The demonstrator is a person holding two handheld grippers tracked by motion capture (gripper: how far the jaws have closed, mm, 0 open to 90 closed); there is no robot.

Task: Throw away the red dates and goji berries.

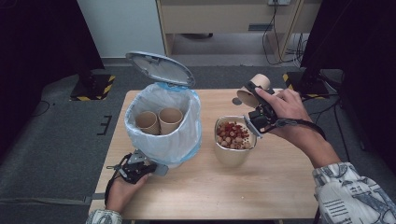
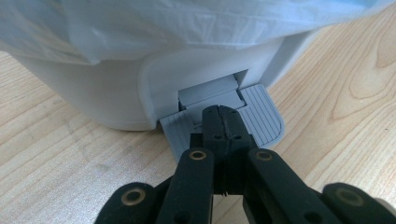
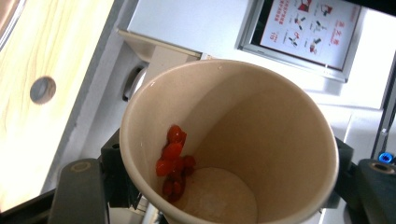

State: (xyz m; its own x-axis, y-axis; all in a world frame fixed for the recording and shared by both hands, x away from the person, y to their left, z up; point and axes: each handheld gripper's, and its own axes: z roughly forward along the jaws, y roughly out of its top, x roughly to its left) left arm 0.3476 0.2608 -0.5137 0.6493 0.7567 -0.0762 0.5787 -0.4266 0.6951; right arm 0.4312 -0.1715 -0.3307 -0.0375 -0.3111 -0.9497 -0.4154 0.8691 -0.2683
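Note:
A white pedal bin (image 1: 163, 140) lined with a pale blue bag stands on the left of the table, its lid (image 1: 160, 68) raised. Two empty paper cups (image 1: 159, 121) stand inside it. My left gripper (image 1: 156, 169) is shut, and its joined tips (image 2: 223, 121) rest on the grey ribbed pedal (image 2: 266, 119) at the bin's base. My right gripper (image 1: 252, 93) is shut on a paper cup (image 1: 261, 81), held tilted on its side above and behind a metal bowl (image 1: 232, 156) of red and tan bits (image 1: 232, 134). Inside the held cup (image 3: 261, 121), several red bits (image 3: 173, 161) cling to the wall.
The wooden table (image 1: 261, 186) has bare room at the front and the right. A small round grey disc (image 1: 237, 101) lies flat on the table behind the bowl. Striped stand bases (image 1: 95, 86) sit on the floor past the far corners.

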